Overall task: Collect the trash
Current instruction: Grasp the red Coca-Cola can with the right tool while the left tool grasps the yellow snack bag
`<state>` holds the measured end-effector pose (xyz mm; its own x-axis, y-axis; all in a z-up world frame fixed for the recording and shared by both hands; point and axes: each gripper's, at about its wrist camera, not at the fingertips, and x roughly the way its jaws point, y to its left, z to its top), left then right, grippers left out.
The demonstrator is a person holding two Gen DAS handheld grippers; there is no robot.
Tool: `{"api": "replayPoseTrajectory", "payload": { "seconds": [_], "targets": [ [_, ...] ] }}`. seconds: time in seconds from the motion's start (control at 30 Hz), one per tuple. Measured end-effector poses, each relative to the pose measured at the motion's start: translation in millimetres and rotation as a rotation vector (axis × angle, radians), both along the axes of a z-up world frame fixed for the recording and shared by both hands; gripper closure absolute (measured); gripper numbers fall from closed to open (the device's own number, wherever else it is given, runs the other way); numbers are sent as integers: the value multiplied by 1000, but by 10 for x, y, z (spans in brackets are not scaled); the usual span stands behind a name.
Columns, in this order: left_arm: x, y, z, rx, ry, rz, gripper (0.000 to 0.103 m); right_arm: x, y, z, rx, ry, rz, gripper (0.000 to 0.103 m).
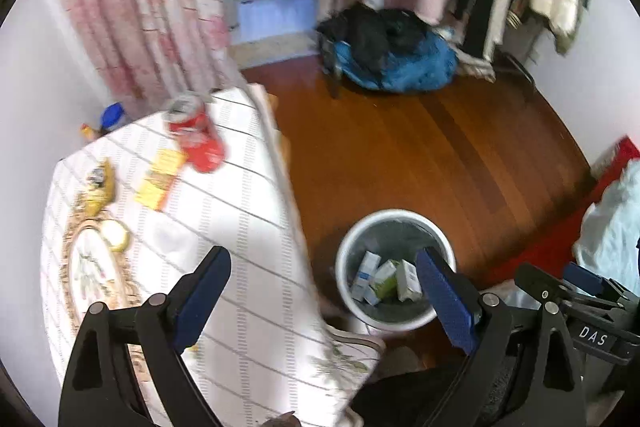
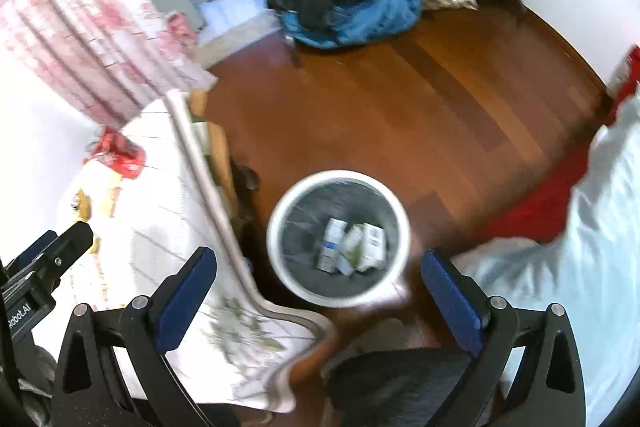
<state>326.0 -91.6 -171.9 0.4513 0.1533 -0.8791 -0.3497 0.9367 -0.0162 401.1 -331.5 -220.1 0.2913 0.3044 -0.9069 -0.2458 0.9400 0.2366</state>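
Note:
A white waste bin (image 1: 348,247) (image 2: 280,203) stands on the wooden floor beside the table, with several small cartons (image 1: 386,281) (image 2: 354,247) lying in it. On the checked tablecloth (image 1: 248,227) lie a crushed red can (image 1: 198,137) (image 2: 120,155), a yellow packet (image 1: 160,179) and a yellow wrapper (image 1: 98,189). My left gripper (image 1: 324,291) is open above the table's edge and the bin, holding nothing. My right gripper (image 2: 318,291) is open over the bin's near rim, also holding nothing.
A round framed mirror (image 1: 90,275) and a pale round lid (image 1: 116,235) lie on the table. Blue and black clothes (image 1: 392,55) (image 2: 348,7) sit heaped on a chair across the floor. Pink curtains (image 1: 148,7) hang left. A red cloth and white bedding (image 2: 600,227) lie right.

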Motion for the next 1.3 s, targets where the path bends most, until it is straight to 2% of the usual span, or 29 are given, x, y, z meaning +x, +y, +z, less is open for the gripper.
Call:
{"api": "replayPoseTrajectory", "payload": {
  "seconds": [0.17,0.3,0.4,0.5,0.63,0.77,0.97,1.2,1.27,1.3],
  "targets": [
    [-281,880,64,43,7,161,8,7,1038,43,41,9,137,0],
    [-495,1774,-124,51,46,328,8,19,2003,-29,51,19,247,0],
    [-559,2283,-317,49,86,406,8,132,2714,-107,39,20,307,0],
    [-526,2704,-493,23,121,452,8,284,3311,-187,9,23,348,0],
    [-355,3117,-771,-25,163,473,8,491,3847,-270,-59,4,360,0],
    [-260,3415,-1026,-93,198,492,8,650,4097,-384,-103,22,370,0],
    [-168,3551,-1297,-181,227,503,9,759,4259,-585,-135,50,384,0],
    [-144,3603,-1412,-175,228,505,9,805,4315,-709,-141,69,394,0],
    [-142,3606,-1410,-161,227,503,10,798,4327,-719,-135,75,400,8],
    [-128,3608,-1412,-153,224,501,19,799,4335,-722,-136,77,402,11]
  ]
}}
